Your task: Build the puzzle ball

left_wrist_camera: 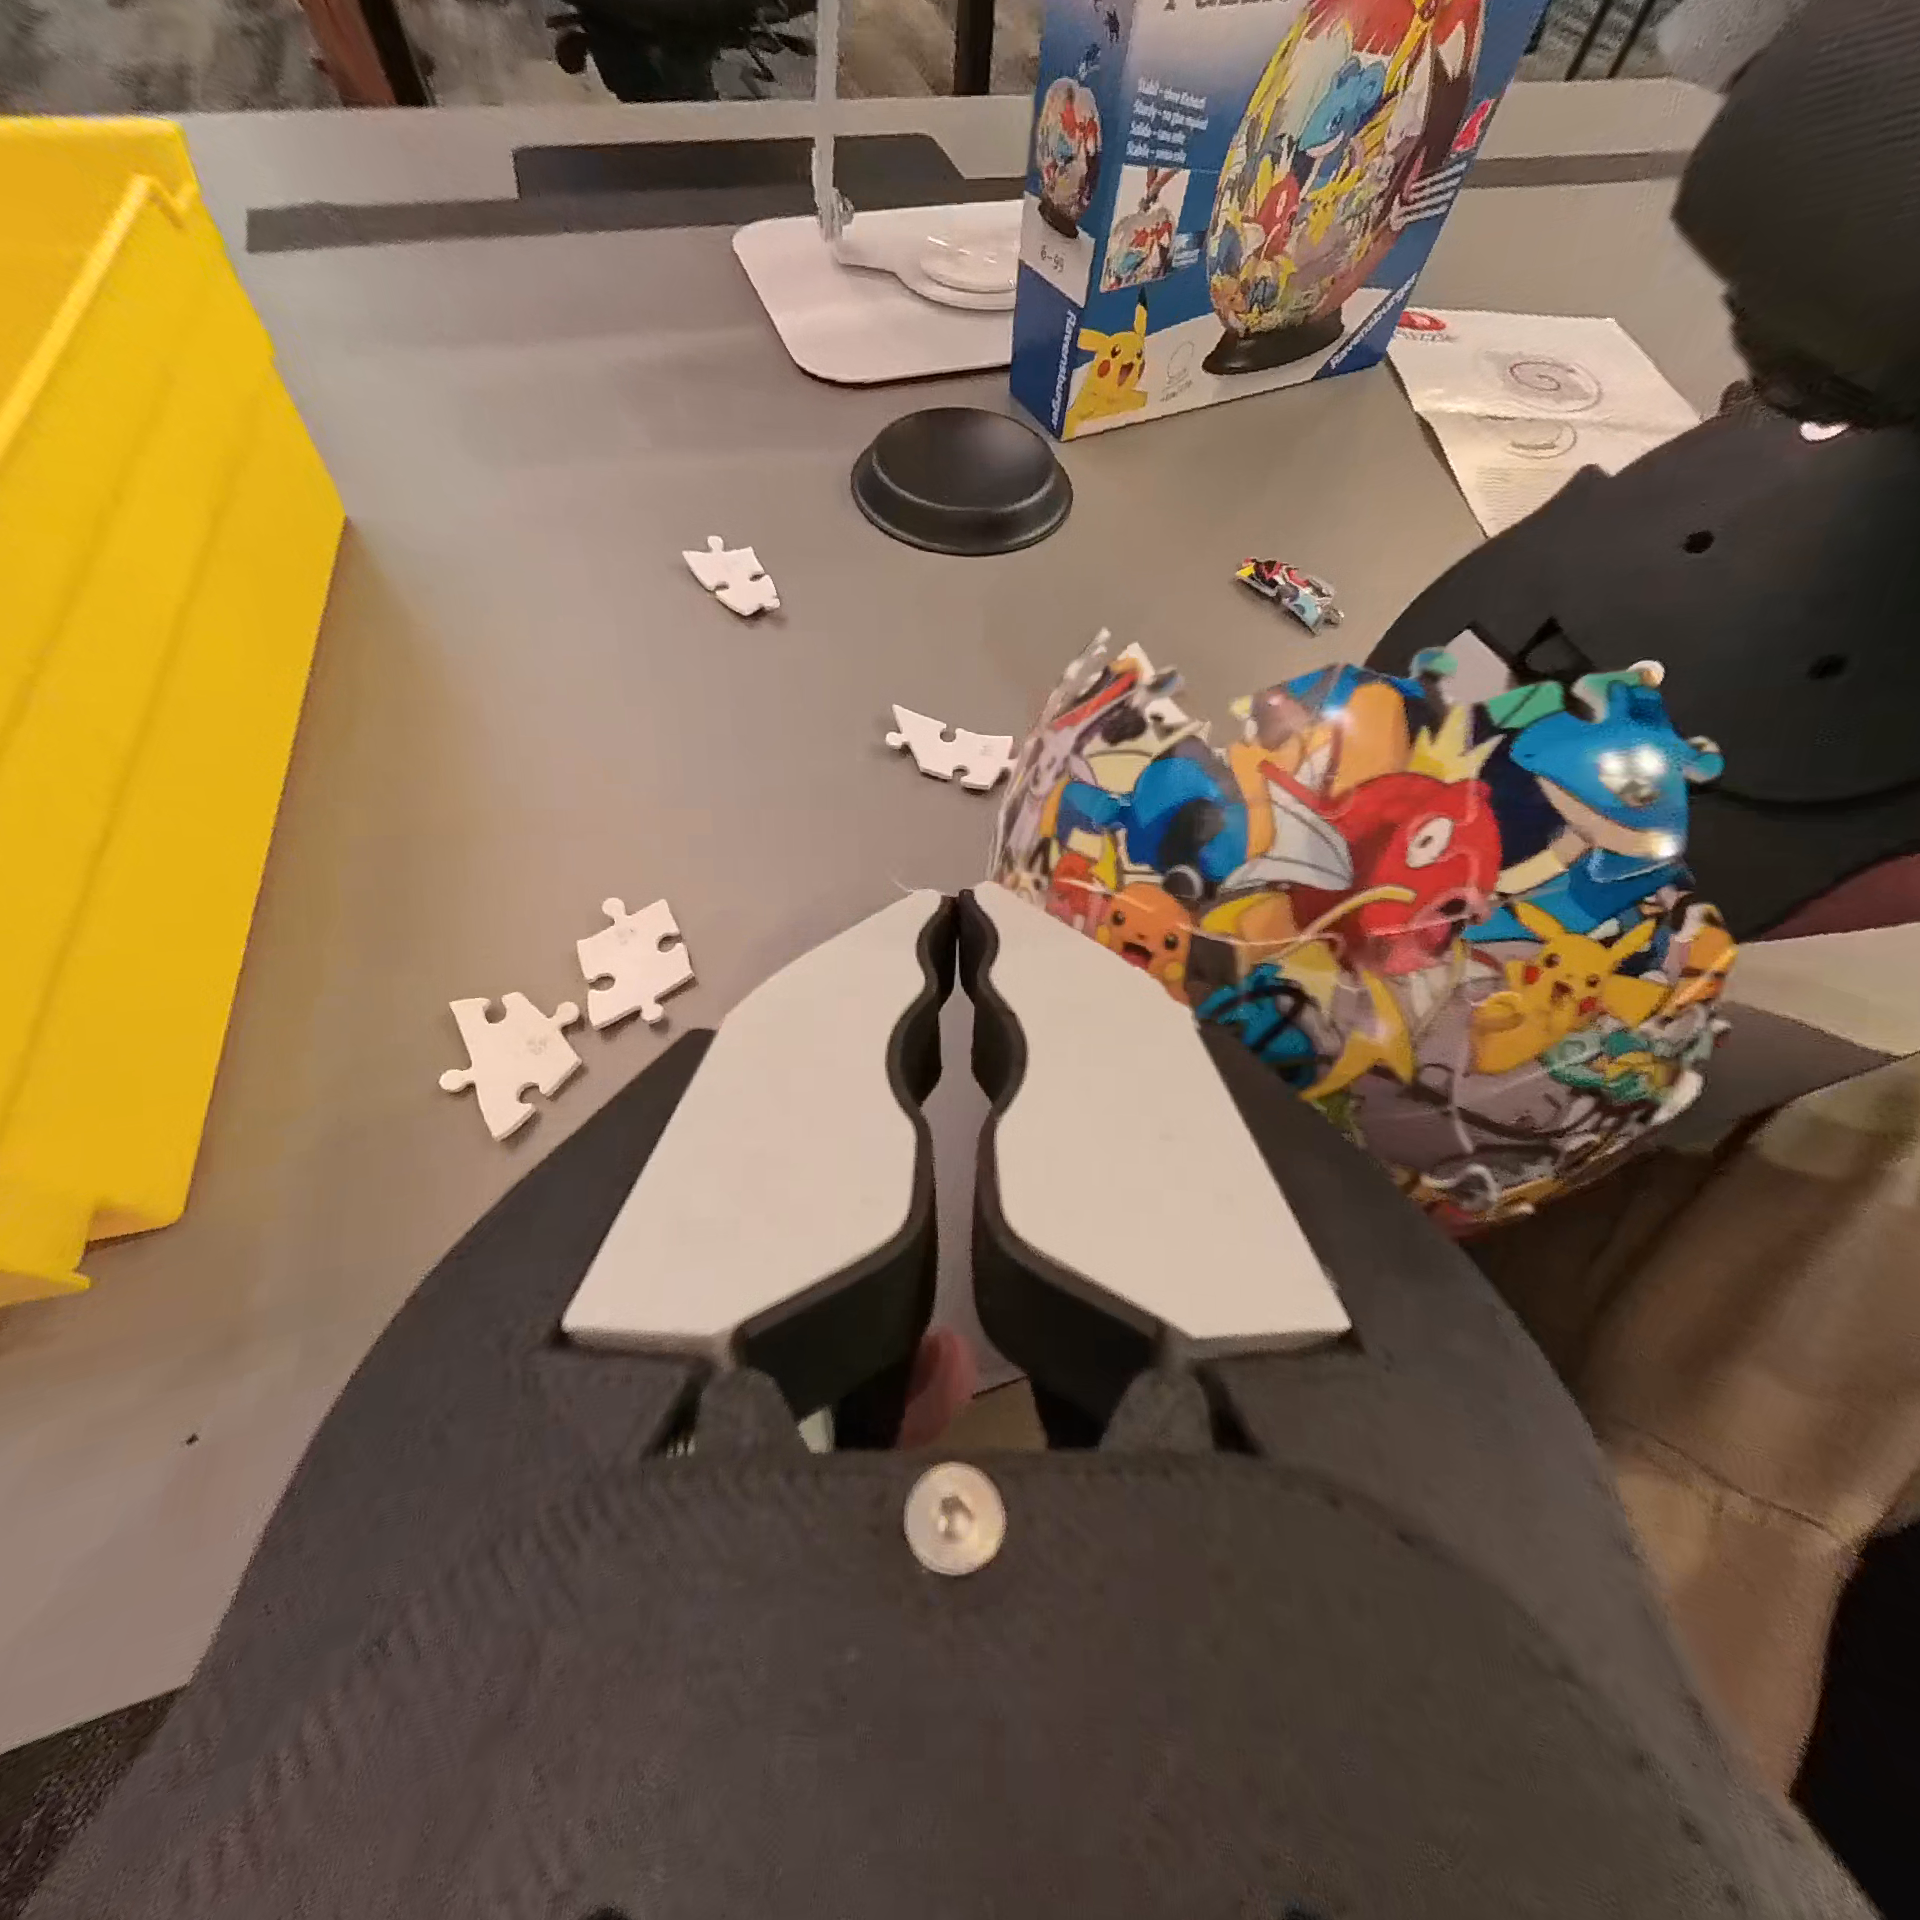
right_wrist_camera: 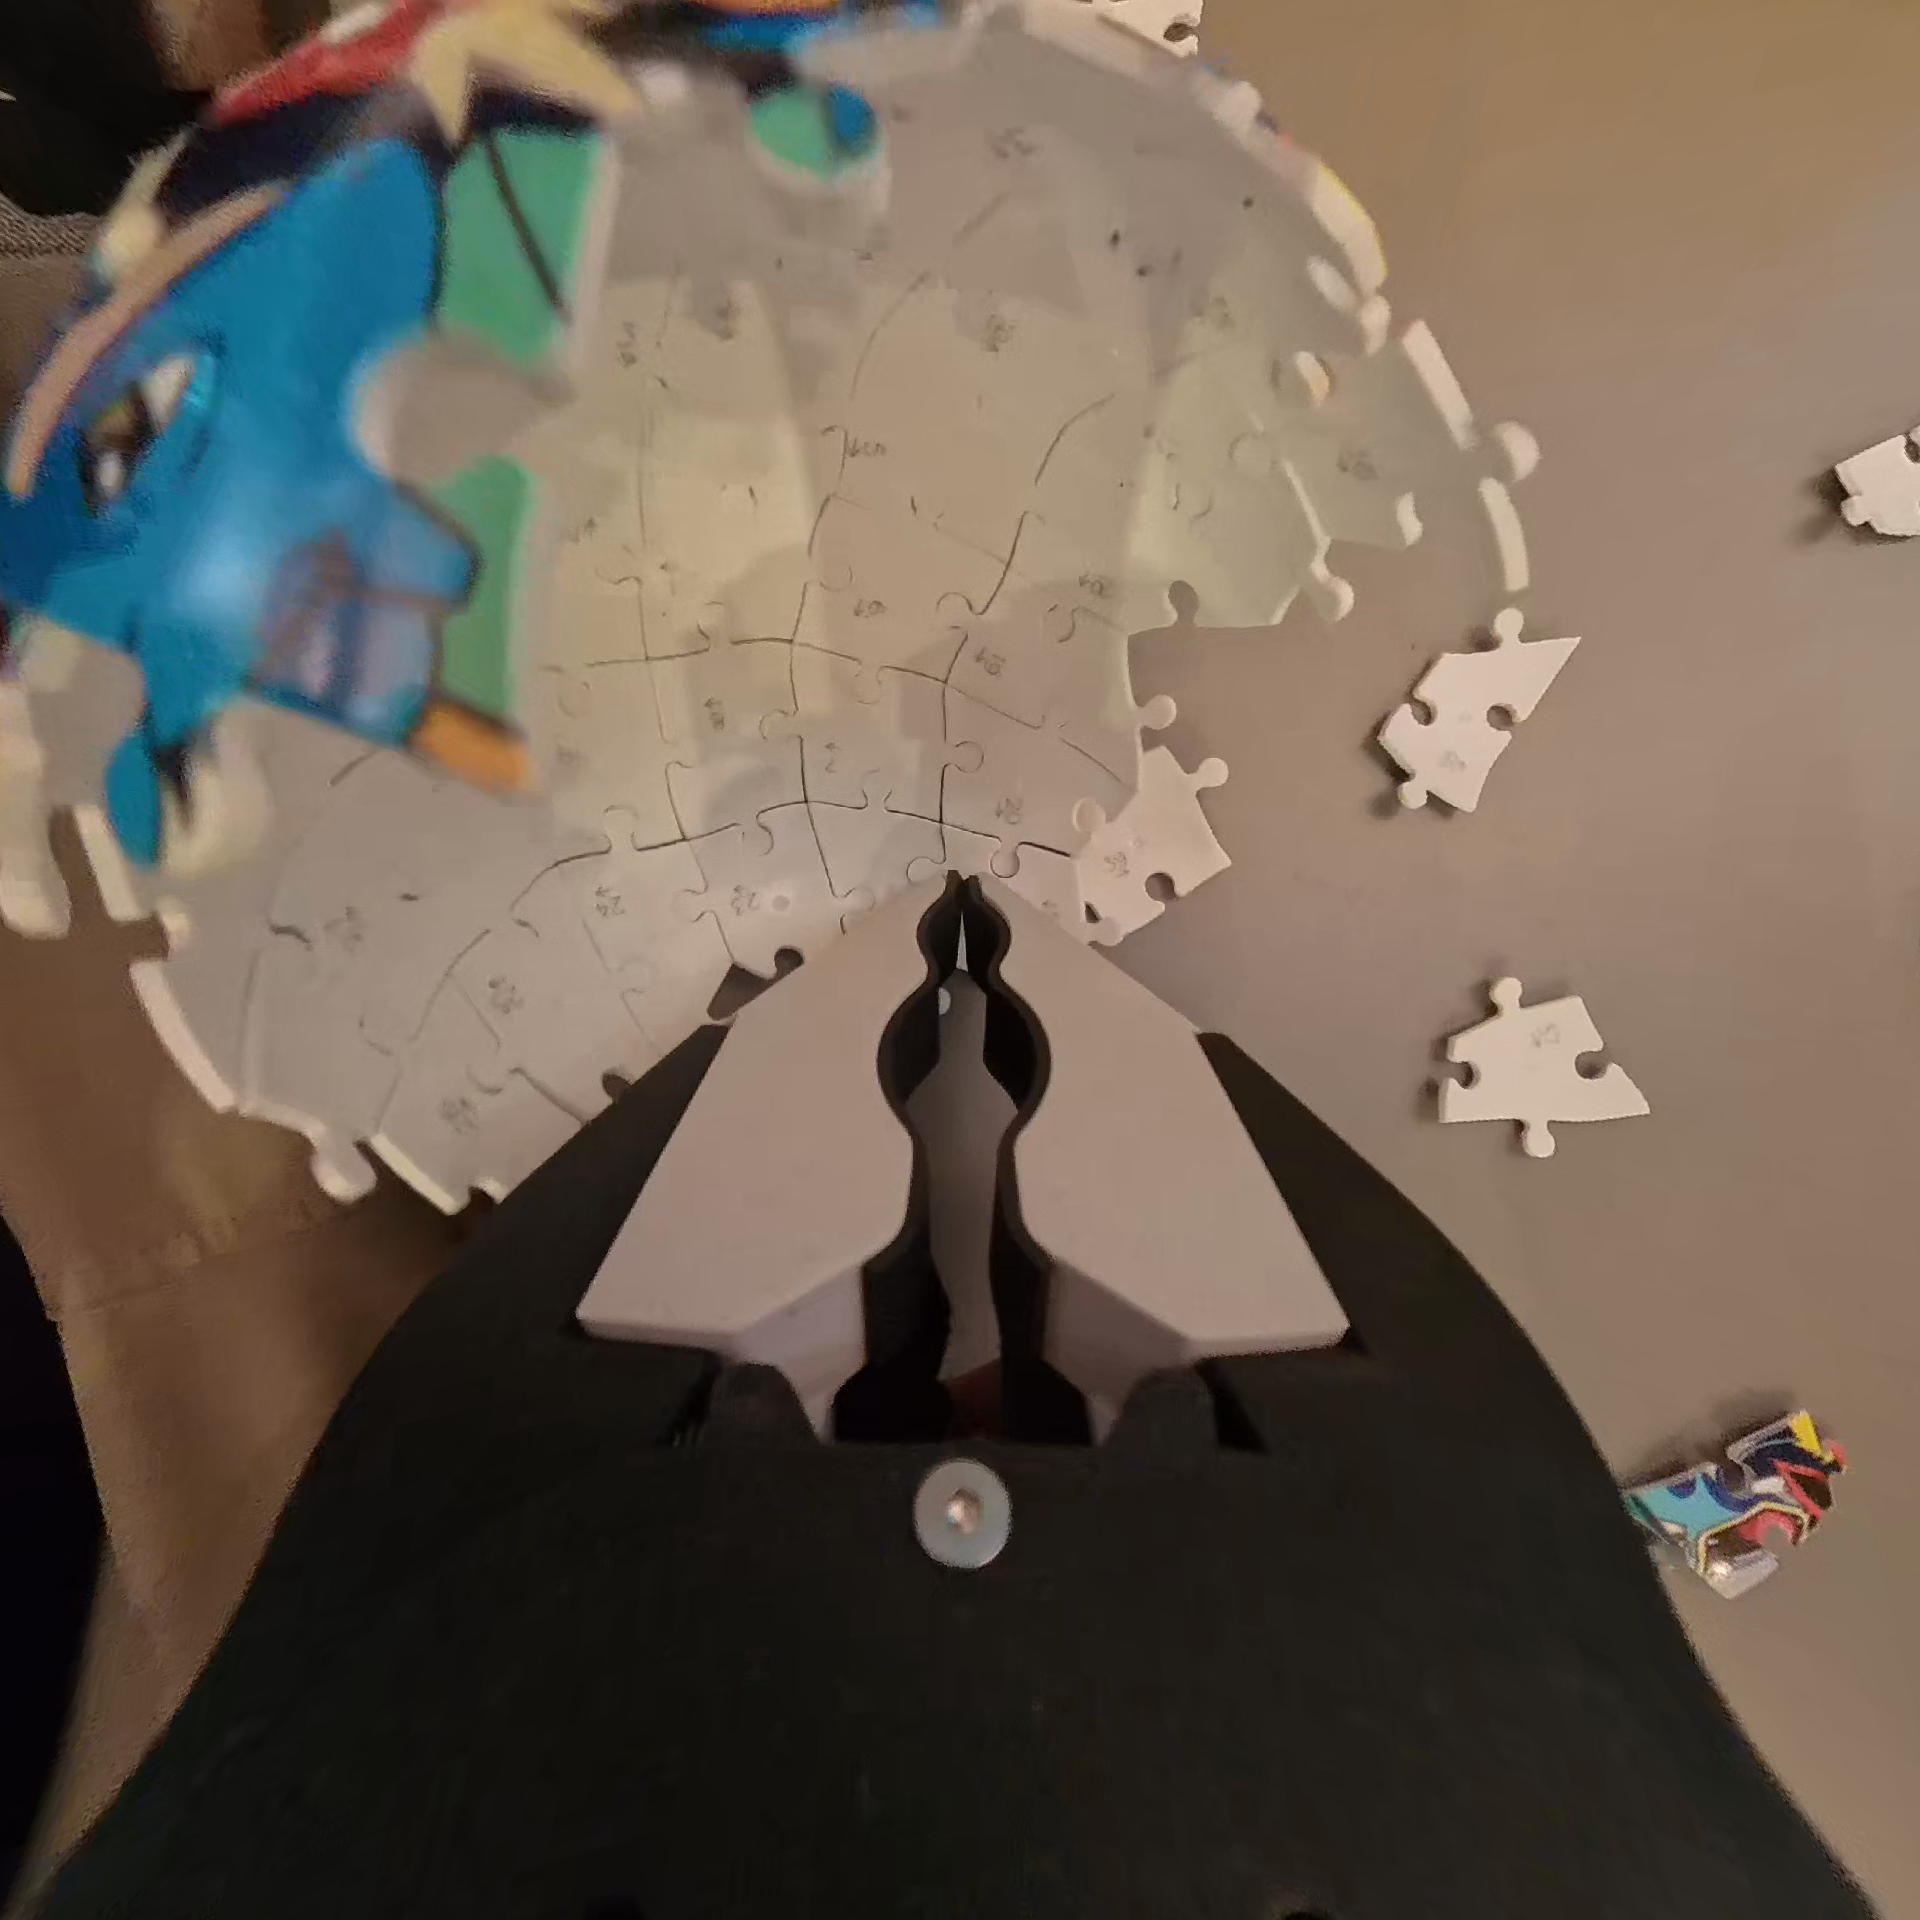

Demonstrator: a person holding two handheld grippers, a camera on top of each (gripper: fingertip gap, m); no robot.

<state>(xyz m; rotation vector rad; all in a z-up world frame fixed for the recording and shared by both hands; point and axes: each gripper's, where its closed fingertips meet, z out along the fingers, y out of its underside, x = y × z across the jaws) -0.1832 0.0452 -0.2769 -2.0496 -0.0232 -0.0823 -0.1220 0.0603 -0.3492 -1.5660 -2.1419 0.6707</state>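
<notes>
The partly built puzzle ball is a colourful open shell held above the grey table. In the right wrist view its white numbered inside faces me. My right gripper is shut on the shell's rim; a thin white edge shows between its fingers. It also shows in the left wrist view, behind the ball. My left gripper is shut with nothing visible between its fingers, its tips beside the ball's left edge. Several loose white-backed pieces and one colour-side-up piece lie on the table.
A black round stand sits behind the loose pieces. The puzzle box stands at the back, with a white base plate to its left and a paper sheet to its right. A yellow bin fills the left side. One gripper's finger ends stand about 10 cm off the other's. My right gripper is the nearer one to the colour-side-up piece: about 20 cm, against 25 cm. It turns up in the left wrist view as well.
</notes>
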